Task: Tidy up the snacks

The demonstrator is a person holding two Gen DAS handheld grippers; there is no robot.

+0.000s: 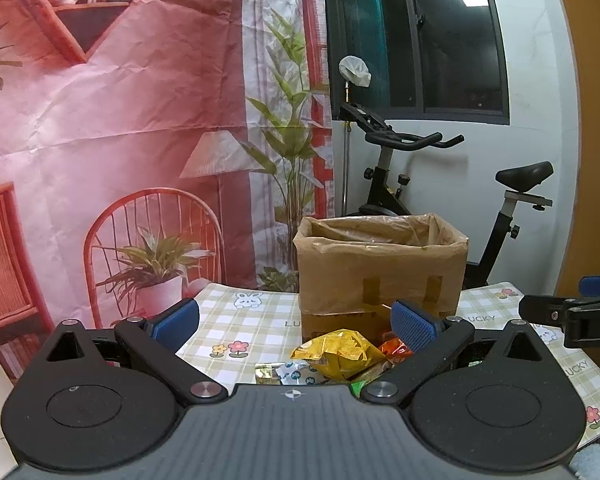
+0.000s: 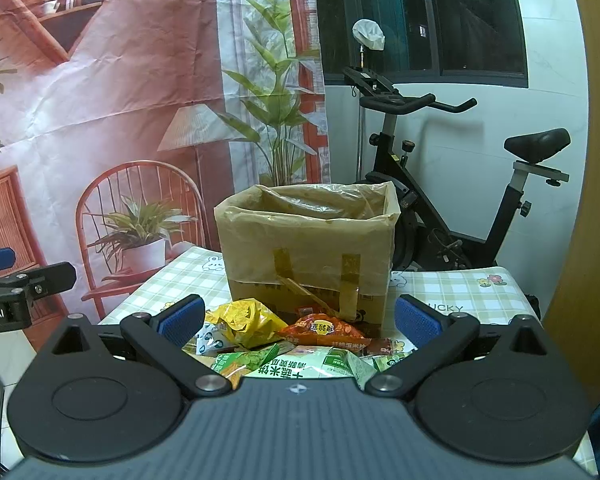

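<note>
From the left wrist, the left gripper (image 1: 294,322) hung spread wide with nothing between its blue pads, low over the near edge of the checked tablecloth (image 1: 236,320); that read as a ready pose, aimed at the snacks before any pick had begun. The cardboard box (image 1: 380,268) stood upright on the cloth, its top open and lined with a clear plastic bag; its flaps were held down by strips of tape, probably so the mouth stayed open for dropping things in. What lay inside could not be seen from this height. Just in front of the box sat a crumpled yellow packet (image 1: 340,354), touching an orange packet (image 1: 396,347) on its right and a small white-and-blue wrapper (image 1: 296,374) on its left; the right gripper (image 1: 568,314) reached in from the right of the box.

From the right wrist, the right gripper (image 2: 298,322) was likewise spread and empty, pointed at the same box (image 2: 306,248); the box interior showed only the liner, with contents hidden. The snacks lay heaped in front of the box, none yet seen inside it: the yellow packet (image 2: 244,322), the orange packet (image 2: 320,326), a brown bar (image 2: 364,346), and a green-and-white packet (image 2: 300,366) nearest the camera. The left gripper (image 2: 20,284) sat well left of the box; an exercise bike (image 2: 440,184) stood behind it.
</note>
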